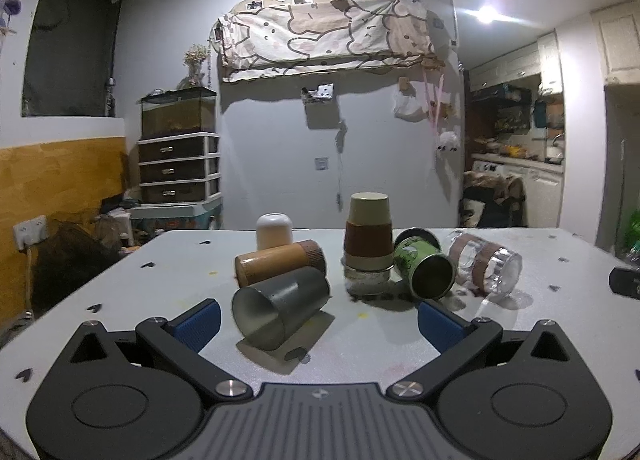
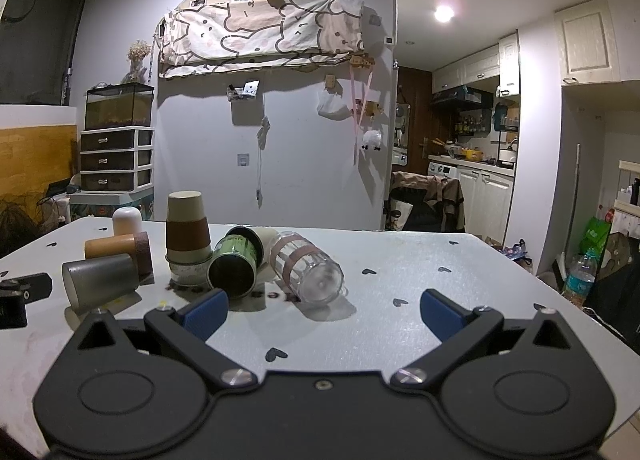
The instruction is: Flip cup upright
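Holding my left gripper (image 1: 318, 322) low over the white table (image 1: 160, 280), I have its blue pads (image 1: 200, 322) spread wide with nothing between them. Just ahead, lying on its side with its mouth toward me, is the grey cup (image 1: 280, 310), between the pads' line but not touched by either. Touching it from behind lies a wooden tumbler (image 1: 280, 262), also on its side, and beyond that a small white cup (image 1: 275, 230) stands mouth down. To the right stands an inverted paper cup with a brown sleeve (image 1: 369, 232), stacked on a low tin (image 1: 368, 280). A green can (image 1: 424, 266) leans on its side against that stack, and a clear glass (image 1: 486, 264) lies beside it.

My right gripper (image 2: 324, 310) is likewise released, pads (image 2: 206, 310) wide apart and empty, hovering over the table near the clear glass, which lies just ahead of its left pad.
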`<state>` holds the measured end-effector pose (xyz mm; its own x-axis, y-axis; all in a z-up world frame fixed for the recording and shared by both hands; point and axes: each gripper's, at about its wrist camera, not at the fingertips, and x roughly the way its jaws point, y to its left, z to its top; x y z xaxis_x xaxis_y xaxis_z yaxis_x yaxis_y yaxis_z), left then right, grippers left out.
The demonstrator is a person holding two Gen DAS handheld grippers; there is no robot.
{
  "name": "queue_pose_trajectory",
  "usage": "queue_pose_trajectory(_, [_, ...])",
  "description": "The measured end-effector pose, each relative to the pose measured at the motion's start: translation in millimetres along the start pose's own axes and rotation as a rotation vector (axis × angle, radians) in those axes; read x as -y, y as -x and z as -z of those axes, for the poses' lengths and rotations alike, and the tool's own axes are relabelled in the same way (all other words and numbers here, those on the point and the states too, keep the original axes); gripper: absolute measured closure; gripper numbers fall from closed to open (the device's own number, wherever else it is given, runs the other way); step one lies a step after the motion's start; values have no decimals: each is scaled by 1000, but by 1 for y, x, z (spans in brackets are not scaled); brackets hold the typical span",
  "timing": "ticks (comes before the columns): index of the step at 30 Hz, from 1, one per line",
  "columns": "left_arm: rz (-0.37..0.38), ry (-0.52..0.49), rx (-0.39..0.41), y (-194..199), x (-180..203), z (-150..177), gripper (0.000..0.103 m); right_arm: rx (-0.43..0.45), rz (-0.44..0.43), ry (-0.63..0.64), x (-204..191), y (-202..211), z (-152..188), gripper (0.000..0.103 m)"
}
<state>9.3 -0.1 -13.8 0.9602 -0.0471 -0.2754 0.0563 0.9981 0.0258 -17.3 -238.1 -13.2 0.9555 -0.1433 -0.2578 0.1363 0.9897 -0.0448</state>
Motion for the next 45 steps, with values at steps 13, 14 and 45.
queue_pose_trajectory(13, [156,-28,-47,-96,-64,-48,1,-10,-17,2,-8,-1,3,0])
queue_pose_trajectory(14, [165,-42,-60,-106,-65,-53,1,-8,-19,2,-8,0,2,0])
queue_pose_trajectory(45, [268,-292,-408,-164,-35,-1,26,-20,-48,-24,-5,-2,0,0])
